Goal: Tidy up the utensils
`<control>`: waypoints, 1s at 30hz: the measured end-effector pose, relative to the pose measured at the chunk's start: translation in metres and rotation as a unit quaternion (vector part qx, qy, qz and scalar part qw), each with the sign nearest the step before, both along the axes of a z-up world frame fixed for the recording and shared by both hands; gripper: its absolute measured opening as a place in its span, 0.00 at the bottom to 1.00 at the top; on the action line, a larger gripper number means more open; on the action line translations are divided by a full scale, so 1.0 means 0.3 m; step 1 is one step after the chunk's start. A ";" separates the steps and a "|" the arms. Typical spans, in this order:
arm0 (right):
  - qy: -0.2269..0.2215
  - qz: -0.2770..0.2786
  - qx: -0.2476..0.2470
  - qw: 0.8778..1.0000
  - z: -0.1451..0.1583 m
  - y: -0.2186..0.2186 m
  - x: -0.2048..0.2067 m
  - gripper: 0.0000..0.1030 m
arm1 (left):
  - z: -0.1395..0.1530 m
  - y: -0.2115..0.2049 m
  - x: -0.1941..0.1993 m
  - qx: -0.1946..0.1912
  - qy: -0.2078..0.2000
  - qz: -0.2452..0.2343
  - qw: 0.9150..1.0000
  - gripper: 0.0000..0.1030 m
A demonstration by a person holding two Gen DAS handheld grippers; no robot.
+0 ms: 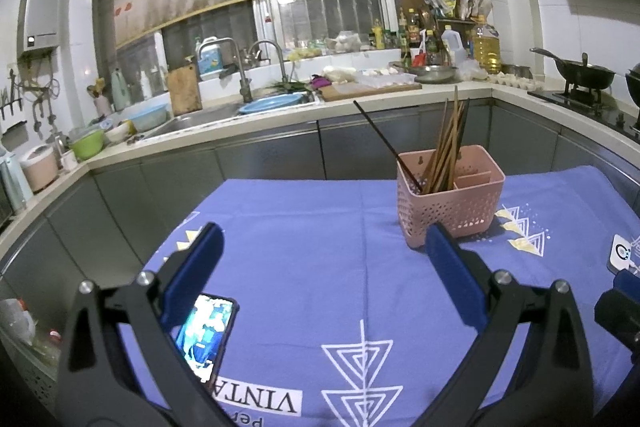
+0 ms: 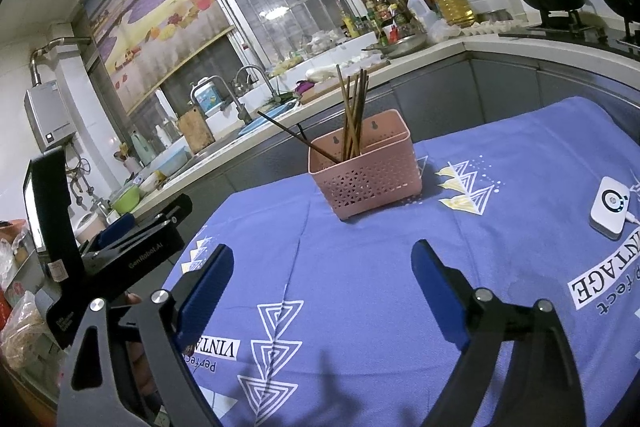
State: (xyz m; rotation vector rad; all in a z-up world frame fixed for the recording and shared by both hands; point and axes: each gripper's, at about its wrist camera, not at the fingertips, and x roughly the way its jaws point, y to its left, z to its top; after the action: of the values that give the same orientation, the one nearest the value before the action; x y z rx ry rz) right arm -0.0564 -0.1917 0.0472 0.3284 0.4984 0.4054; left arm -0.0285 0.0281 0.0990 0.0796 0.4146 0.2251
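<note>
One basket (image 1: 452,203), one phone (image 1: 206,337) (chopsticks (image 1: 444,147) uncountable).

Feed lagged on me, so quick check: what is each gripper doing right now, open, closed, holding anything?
Left gripper: jaws open, holding nothing.
Right gripper: jaws open, holding nothing.

We hold the left gripper (image 1: 324,259) with its jaws spread wide and nothing between them, its blue pads (image 1: 452,267) in the lower half of the left wrist frame. We hold the right gripper (image 2: 322,275) likewise spread and empty, pads (image 2: 436,283) low in its own frame. The left gripper's black body (image 2: 132,255) shows at the left edge of the right wrist frame.
</note>
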 end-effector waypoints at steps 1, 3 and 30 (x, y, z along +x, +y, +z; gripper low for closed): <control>0.000 0.000 0.000 1.000 0.000 0.000 0.000 0.86 | 0.000 0.000 0.000 0.000 0.000 0.000 1.000 0.94; 0.000 -0.001 0.001 1.000 0.000 0.001 -0.001 0.86 | 0.000 0.001 0.000 0.000 0.001 0.000 1.000 0.94; 0.003 -0.001 0.003 1.000 -0.004 -0.002 0.004 0.86 | -0.029 -0.015 0.000 0.020 0.008 -0.012 1.000 0.94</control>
State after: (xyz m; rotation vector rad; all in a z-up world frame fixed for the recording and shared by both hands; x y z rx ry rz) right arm -0.0553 -0.1923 0.0460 0.3355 0.5023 0.4049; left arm -0.0285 0.0237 0.0903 0.1254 0.4245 0.2100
